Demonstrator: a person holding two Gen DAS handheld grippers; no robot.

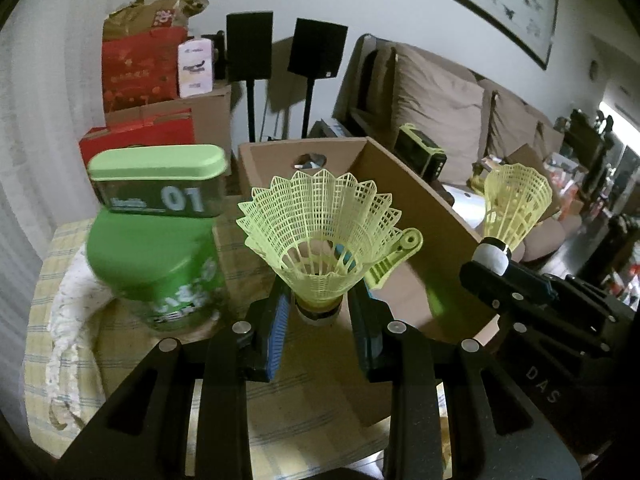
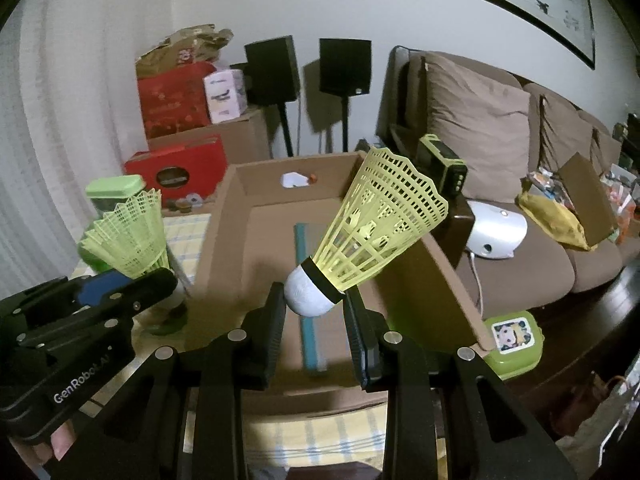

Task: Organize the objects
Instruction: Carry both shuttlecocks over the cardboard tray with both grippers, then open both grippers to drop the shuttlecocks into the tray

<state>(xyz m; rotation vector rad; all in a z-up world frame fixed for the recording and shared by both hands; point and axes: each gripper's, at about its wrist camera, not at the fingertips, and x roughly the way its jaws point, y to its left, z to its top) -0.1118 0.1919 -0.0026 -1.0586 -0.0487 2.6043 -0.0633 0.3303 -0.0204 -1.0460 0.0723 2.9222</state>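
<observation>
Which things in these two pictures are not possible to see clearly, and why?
- Left wrist view: label of the green jar is blurred, unreadable.
- Left wrist view: floor of the cardboard box is hidden by its own wall and by the left shuttlecock.
- Right wrist view: small white item in the box is too small to identify.
- Right wrist view: the blue strip is partly behind the right shuttlecock.

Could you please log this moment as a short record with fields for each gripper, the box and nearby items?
left gripper: shut on a yellow shuttlecock, skirt pointing up
right gripper: shut on a second yellow shuttlecock by its white cork, skirt tilted to the right
cardboard box: open, holds a teal strip
green canister: left of the box
table covering: yellow checked cloth
</observation>
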